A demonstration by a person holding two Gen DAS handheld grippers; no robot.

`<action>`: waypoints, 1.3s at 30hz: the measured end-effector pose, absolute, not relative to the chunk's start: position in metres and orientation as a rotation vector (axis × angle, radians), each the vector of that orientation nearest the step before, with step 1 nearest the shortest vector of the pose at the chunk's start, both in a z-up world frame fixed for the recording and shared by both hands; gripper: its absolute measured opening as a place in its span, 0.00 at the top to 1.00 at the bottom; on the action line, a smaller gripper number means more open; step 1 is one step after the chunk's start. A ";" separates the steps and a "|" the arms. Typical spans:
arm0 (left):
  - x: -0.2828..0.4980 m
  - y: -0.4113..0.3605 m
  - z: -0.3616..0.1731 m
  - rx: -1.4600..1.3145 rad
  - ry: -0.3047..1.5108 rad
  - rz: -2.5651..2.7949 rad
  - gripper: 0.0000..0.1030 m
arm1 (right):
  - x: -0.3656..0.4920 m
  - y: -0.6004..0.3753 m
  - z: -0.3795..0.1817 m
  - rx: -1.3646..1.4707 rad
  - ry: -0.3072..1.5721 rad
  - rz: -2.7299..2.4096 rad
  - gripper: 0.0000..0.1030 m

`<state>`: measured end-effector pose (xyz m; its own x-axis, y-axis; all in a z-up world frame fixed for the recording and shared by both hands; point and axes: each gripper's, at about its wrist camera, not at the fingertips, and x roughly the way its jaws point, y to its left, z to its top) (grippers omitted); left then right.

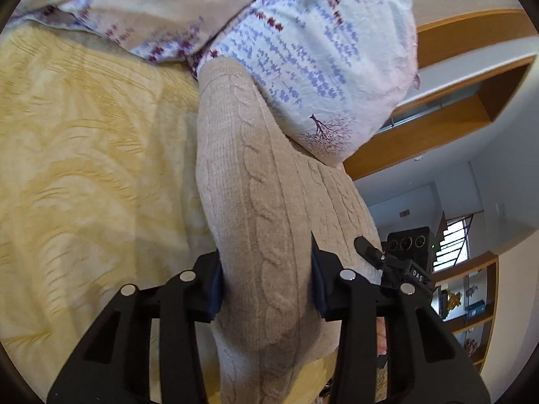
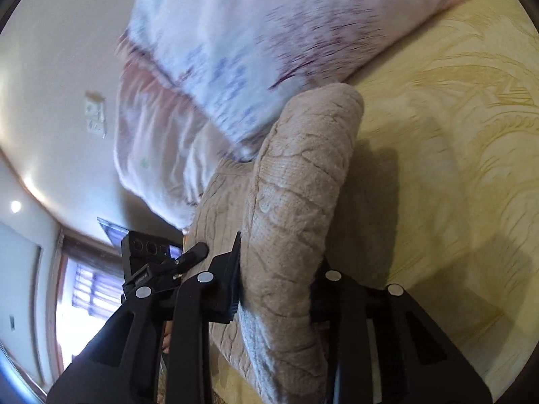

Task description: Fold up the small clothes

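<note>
Nearest in the left wrist view, the left gripper (image 1: 266, 286) has its jaws clamped on a thick fold of the beige sweater (image 1: 266, 208), the blue pads pressed into the knit on both sides. In the right wrist view the right gripper (image 2: 278, 282) likewise pinches a bunched roll of the sweater (image 2: 296, 195) between its jaws. Each view also catches the other gripper's black camera block just beside the sweater, which neither shows of itself.

The sweater is cable-knit, soft and ribbed with twisted cords; it stands up from the bedspread (image 1: 84, 168) as a lifted ridge, its far end reaching the pillow (image 1: 320, 67). The bedspread is pale yellow with a raised leaf pattern, lying flat on the open side of the sweater in both views, with wide room there.

Beyond the sweater, the pillow is white with blue and maroon print, plump, touching the sweater's far end. Only the left view shows wooden shelves (image 1: 471, 303) past the sweater; only the right view shows a wall socket (image 2: 95, 114) and a window (image 2: 91, 293).
</note>
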<state>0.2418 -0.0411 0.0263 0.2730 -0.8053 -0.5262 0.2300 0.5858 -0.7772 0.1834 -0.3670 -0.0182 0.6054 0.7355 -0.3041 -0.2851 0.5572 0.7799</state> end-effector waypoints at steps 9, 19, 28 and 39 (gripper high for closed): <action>0.243 0.041 0.049 -0.652 0.958 -0.657 0.60 | 0.200 -0.282 0.012 0.586 0.579 0.717 0.73; 0.261 0.086 -0.003 -0.753 1.032 -0.517 0.48 | 0.239 -0.269 -0.030 0.609 0.733 0.583 0.67; 0.240 0.085 0.020 -0.644 0.979 -0.476 0.27 | 0.220 -0.287 -0.018 0.605 0.622 0.528 0.87; 0.197 0.081 0.042 -0.397 0.871 -0.338 0.23 | 0.230 -0.264 -0.010 0.382 0.615 0.253 0.89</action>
